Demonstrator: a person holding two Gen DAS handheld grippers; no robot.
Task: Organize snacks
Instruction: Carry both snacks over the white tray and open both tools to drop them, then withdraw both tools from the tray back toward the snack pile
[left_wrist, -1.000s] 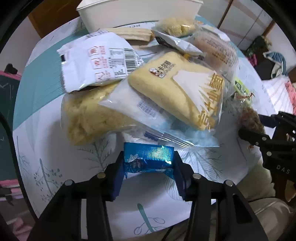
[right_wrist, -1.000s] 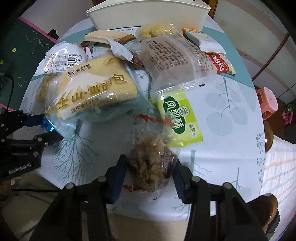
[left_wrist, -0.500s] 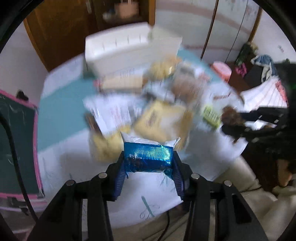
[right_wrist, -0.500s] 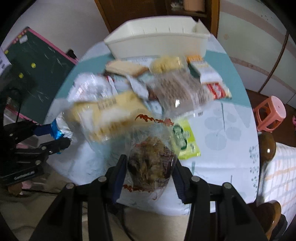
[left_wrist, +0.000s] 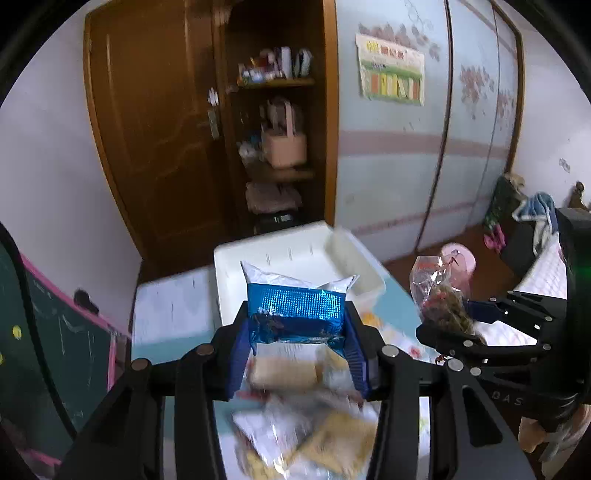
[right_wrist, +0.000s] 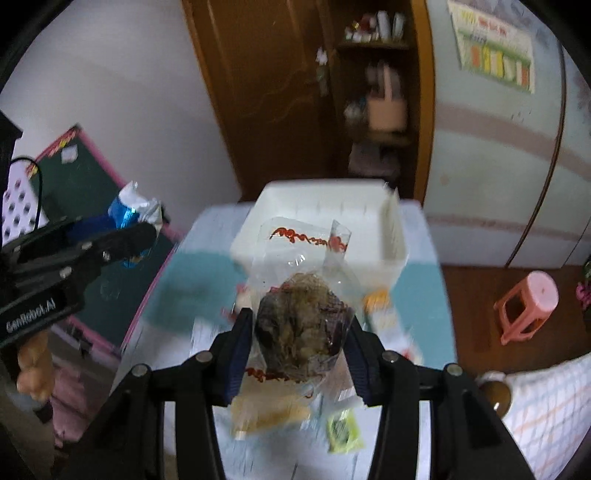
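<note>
Your desk (right_wrist: 207, 273) carries a teal-and-white patterned cloth. At its far end sits a white bin (right_wrist: 369, 258). Nearer you, blurred snack packets (left_wrist: 306, 435) lie heaped directly on the cloth, a green packet (right_wrist: 343, 430) among them.

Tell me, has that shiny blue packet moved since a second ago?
Yes. The blue packet, clamped in the left tool, has gone up: it was low over the table's snack pile, and now the white bin sits behind it with the pile below.
</note>
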